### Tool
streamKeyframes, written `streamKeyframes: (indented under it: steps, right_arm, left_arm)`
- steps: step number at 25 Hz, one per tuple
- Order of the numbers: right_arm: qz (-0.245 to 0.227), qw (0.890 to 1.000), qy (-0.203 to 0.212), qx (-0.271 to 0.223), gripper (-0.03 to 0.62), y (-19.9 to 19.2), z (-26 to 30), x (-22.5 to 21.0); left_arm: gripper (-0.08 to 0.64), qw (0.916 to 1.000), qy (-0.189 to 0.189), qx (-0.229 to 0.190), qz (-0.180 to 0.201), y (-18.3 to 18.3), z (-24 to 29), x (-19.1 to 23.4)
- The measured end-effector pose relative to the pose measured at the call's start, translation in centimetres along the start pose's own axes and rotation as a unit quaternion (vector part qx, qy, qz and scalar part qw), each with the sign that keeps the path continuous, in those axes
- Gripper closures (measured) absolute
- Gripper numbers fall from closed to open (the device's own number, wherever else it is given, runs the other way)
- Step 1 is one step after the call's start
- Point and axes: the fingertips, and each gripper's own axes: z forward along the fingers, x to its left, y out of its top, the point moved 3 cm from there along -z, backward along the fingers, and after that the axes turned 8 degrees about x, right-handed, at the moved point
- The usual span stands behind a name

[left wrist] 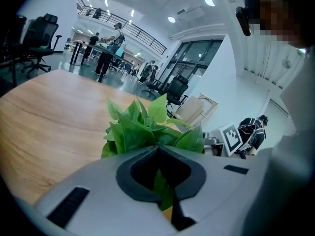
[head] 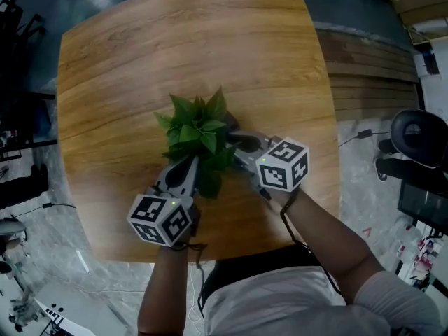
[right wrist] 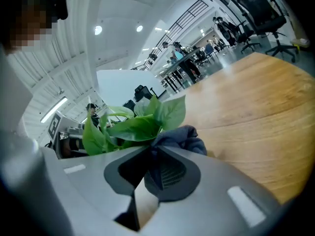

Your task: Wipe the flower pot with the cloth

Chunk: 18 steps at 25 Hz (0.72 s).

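Flower pot: hidden beneath its plant's broad green leaves (head: 198, 133), it stands on the rounded light-wood bench (head: 140, 75), in the half nearer the person. The right gripper (right wrist: 147, 149), at the plant's right side, has its fingers pinching a crumpled dark blue-grey cloth (right wrist: 181, 137) held against the foliage. The left gripper (left wrist: 157, 149), at the near-left side, has its fingers pressed together at the tips, a leaf lying in the hollow behind them.

Left tool (head: 194, 162), right tool (head: 239, 145): grey (black-white marker cubes (head: 161, 219)).
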Motion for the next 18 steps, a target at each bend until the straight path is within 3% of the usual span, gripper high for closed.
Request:
streamKeyframes:
  steps: [4,13,18]
  right_arm:
    - [-0.007,1.000,0.005,-0.001,0.545,0.8,0.0,0.7]
    - [0.021,1.000,0.001,0.018,0.545,-1.9,3.4,-2.3]
    - [0.011,1.000,0.016,0.007,0.545,-0.8,2.5,-0.9]
  left_arm:
    - [0.560,1.0000,-0.006,0.001,-0.002,0.5,-0.2,-0.3]
    - [0.560,0.9996,-0.026,-0.002,-0.011,0.3,0.9,-0.7]
    - [0.560,0.9991,-0.036,-0.005,-0.020,0.1,1.0,-1.1]
